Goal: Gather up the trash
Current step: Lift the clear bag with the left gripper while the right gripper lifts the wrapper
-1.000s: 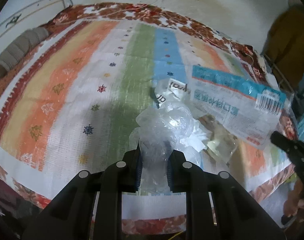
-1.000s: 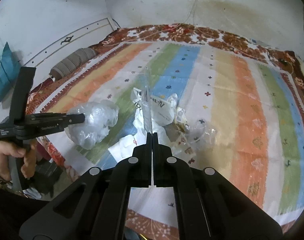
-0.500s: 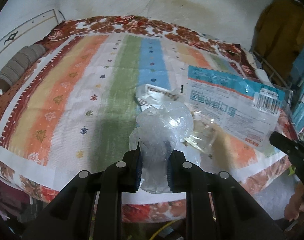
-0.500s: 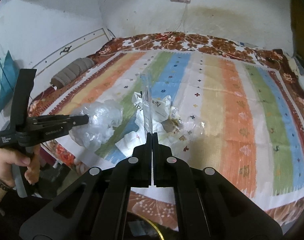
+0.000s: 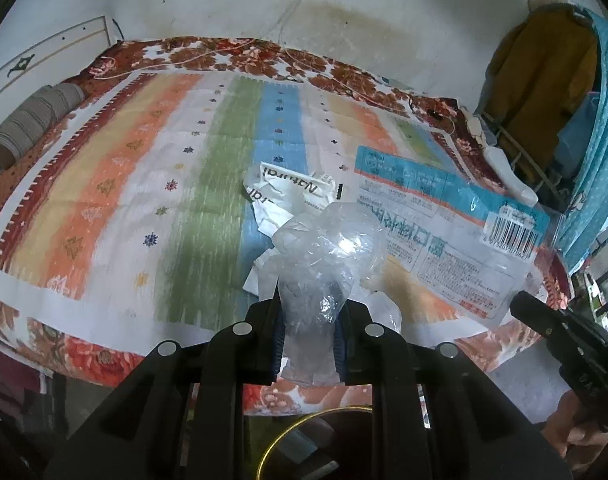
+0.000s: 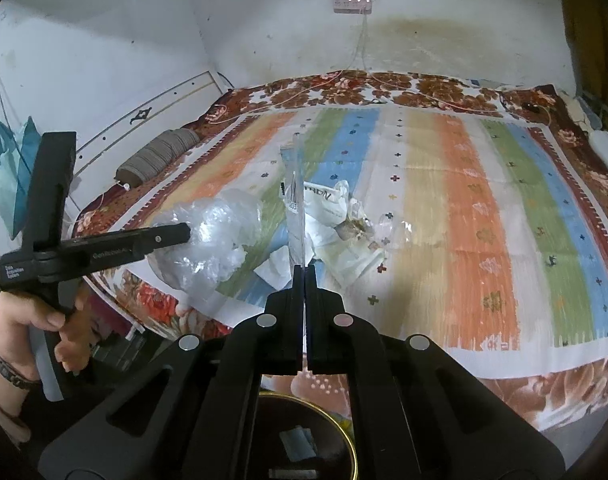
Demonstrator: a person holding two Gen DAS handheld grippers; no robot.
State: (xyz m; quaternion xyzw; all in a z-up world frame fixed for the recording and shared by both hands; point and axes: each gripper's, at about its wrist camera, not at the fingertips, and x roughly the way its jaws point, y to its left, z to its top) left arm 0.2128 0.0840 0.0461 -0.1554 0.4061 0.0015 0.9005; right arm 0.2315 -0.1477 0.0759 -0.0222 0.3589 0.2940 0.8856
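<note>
a: what is the largest thing shown?
b: a bed [image 6: 443,208] under a striped sheet [image 5: 116,200], set against a stained white wall [image 6: 443,40]. a grey bolster [image 6: 156,156] lies at the sheet's left edge, and a power strip [image 6: 351,2] hangs on the wall above.

a: and the trash?
b: a heap of wrappers and tissue [image 6: 343,220] lies on the sheet near the bed's near edge, among them a crumpled white bag with black print [image 5: 292,192].

a: state of the left gripper [image 5: 307,320]?
b: its pads are clamped on a crumpled clear plastic bag [image 5: 327,256], which bulges out past the fingertips. in the right wrist view the bag [image 6: 212,244] hangs above the bed's near edge, clear of the sheet.

a: and the right gripper [image 6: 304,276]?
b: its pads are pressed together on a flat printed wrapper [image 5: 443,232], blue-banded with a barcode. from the right wrist view the wrapper [image 6: 294,200] shows edge-on, standing up from the fingertips.

a: anything below?
b: a dark bin with a gold rim [image 6: 339,428] sits on the floor under both grippers, with something pale inside. a hand [image 6: 44,320] grips the left gripper's handle.
</note>
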